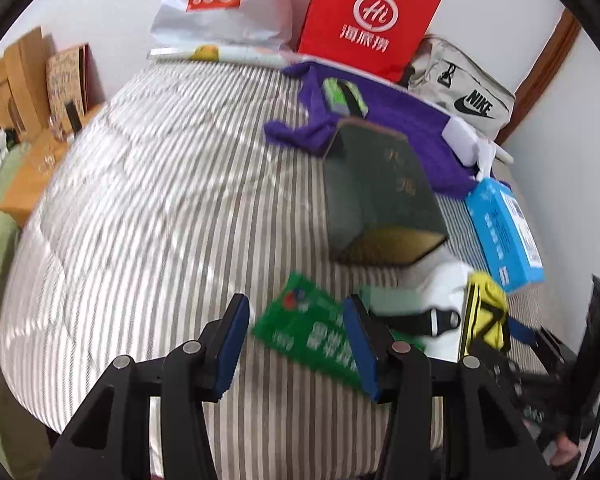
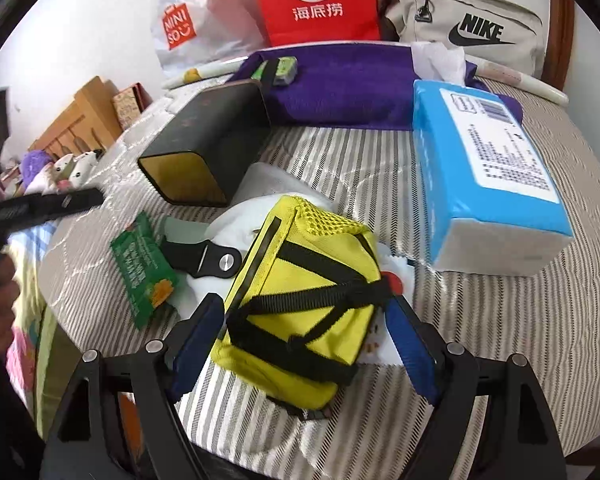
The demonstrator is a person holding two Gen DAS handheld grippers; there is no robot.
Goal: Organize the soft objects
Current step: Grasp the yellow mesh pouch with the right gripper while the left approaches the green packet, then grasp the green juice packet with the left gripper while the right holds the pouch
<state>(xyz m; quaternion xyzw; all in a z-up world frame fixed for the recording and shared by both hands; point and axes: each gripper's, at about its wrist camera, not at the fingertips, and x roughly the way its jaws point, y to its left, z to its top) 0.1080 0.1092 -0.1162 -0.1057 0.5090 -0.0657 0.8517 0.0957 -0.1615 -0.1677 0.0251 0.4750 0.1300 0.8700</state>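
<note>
A yellow pouch with black straps lies on a white cloth on the striped bed. My right gripper straddles it, open, its blue pads beside the pouch's two sides without squeezing it. In the left wrist view the same pouch shows at the right. My left gripper hovers open over a green packet, which lies flat on the bed cover between the fingers and partly behind the right one. That packet sits left of the pouch, next to a black strap tab.
A dark tin box, a blue tissue pack and a purple cloth lie further back. Red bag, white Miniso bag and Nike bag line the wall. Wooden furniture stands left of the bed.
</note>
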